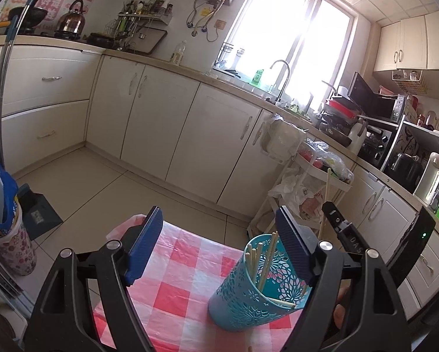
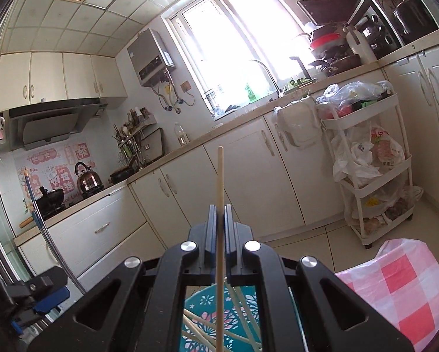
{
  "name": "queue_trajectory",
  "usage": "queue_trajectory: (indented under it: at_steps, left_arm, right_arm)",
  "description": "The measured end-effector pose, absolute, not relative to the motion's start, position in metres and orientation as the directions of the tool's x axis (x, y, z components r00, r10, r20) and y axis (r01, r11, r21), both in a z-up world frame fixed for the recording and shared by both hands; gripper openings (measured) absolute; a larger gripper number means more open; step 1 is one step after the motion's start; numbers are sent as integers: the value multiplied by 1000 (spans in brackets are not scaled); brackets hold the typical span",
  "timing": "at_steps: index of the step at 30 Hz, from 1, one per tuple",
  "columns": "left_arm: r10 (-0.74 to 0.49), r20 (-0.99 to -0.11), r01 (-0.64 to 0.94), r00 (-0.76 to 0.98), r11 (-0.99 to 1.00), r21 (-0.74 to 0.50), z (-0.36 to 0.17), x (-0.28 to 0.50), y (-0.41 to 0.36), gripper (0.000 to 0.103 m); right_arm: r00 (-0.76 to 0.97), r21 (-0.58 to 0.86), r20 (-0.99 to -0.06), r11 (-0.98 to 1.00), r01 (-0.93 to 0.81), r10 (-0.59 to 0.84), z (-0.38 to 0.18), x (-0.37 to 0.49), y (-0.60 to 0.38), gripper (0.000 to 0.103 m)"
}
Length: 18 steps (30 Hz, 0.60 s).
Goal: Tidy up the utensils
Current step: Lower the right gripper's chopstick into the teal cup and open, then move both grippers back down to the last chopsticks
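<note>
A teal cut-out holder (image 1: 248, 293) stands on the pink checked tablecloth (image 1: 172, 264) with several wooden chopsticks (image 1: 256, 261) in it. My left gripper (image 1: 219, 211) is open. The holder sits between its blue pads, close against the right pad (image 1: 294, 249) and well clear of the left one. My right gripper (image 2: 220, 208) is shut on a single chopstick (image 2: 220, 176) that points upward out of its jaws. It hovers above the holder (image 2: 198, 308), whose mouth shows below it. In the left wrist view the right gripper (image 1: 344, 231) is just right of the holder.
White cabinets (image 1: 160, 117) and a counter with a sink tap (image 1: 281, 79) run along the far wall. A white trolley (image 2: 371, 161) full of bags stands beyond the table. A floral bin (image 1: 11, 243) stands on the floor at left.
</note>
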<state>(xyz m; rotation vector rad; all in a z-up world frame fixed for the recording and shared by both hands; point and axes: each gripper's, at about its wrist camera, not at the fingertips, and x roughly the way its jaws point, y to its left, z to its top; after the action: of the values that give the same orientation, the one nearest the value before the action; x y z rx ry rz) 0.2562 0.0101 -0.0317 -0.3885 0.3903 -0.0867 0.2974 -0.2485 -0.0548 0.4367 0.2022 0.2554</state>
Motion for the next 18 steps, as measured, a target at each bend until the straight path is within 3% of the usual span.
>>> queue_trajectory:
  at_steps: [8, 11, 12, 18]
  left_arm:
    - [-170, -364, 22, 916, 926, -376, -32, 259, 8, 75]
    - [-168, -368, 23, 914, 930, -368, -32, 258, 8, 76]
    - [-169, -370, 22, 914, 929, -370, -32, 258, 8, 76]
    - [-161, -385, 13, 909, 933, -359, -33, 258, 10, 76]
  right_arm:
    - [934, 365, -198, 907, -212, 298, -76, 281, -238, 6]
    - [930, 355, -210, 910, -215, 302, -80, 269, -239, 17]
    - [928, 345, -215, 913, -219, 304, -80, 264, -239, 25]
    - [915, 363, -273, 913, -189, 298, -79, 220, -255, 26]
